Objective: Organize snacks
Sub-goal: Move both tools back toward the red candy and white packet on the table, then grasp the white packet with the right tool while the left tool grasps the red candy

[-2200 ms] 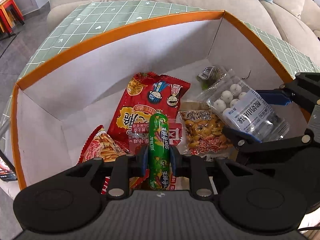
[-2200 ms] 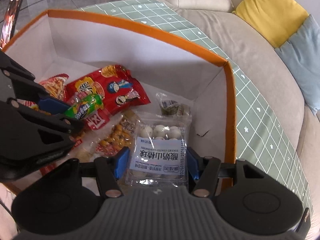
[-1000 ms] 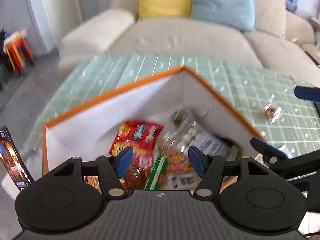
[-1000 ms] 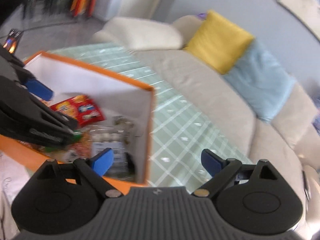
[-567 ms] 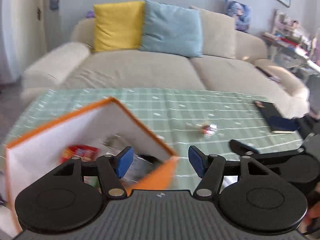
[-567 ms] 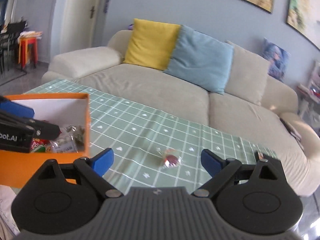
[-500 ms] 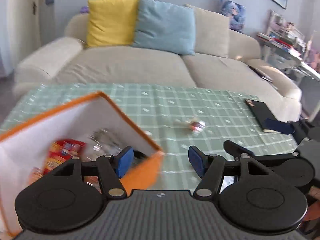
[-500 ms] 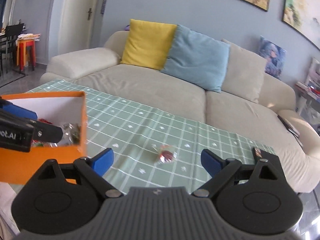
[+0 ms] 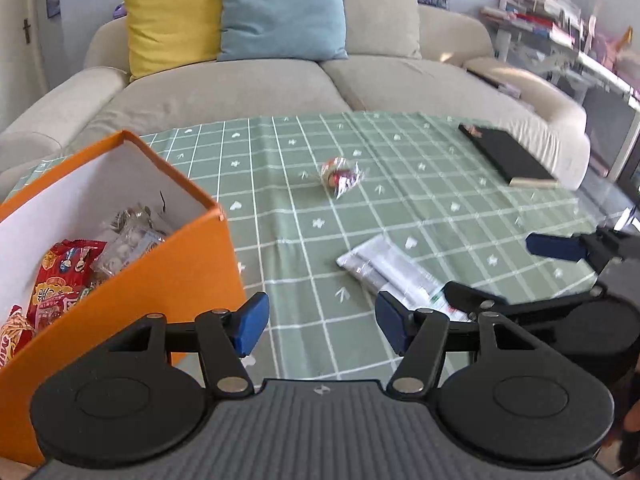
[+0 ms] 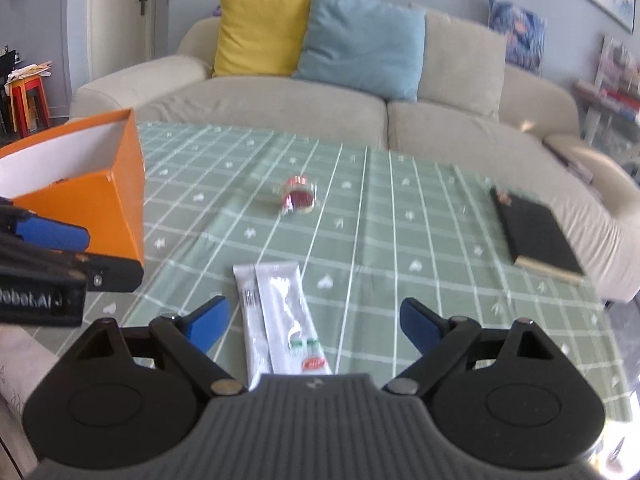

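The flat white plastic sachet lies on the green checked tablecloth, centre-bottom of the right wrist view, its long axis running up the frame between the right gripper's empty, wide-apart jaws. The left gripper, jaws apart and empty, has it off to its lower right; the right is nearer

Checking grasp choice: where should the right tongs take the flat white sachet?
Across its narrow width near the middle, from above. The white sachet lies flat on the tablecloth, long axis pointing away between the open right tongs, both long edges free.
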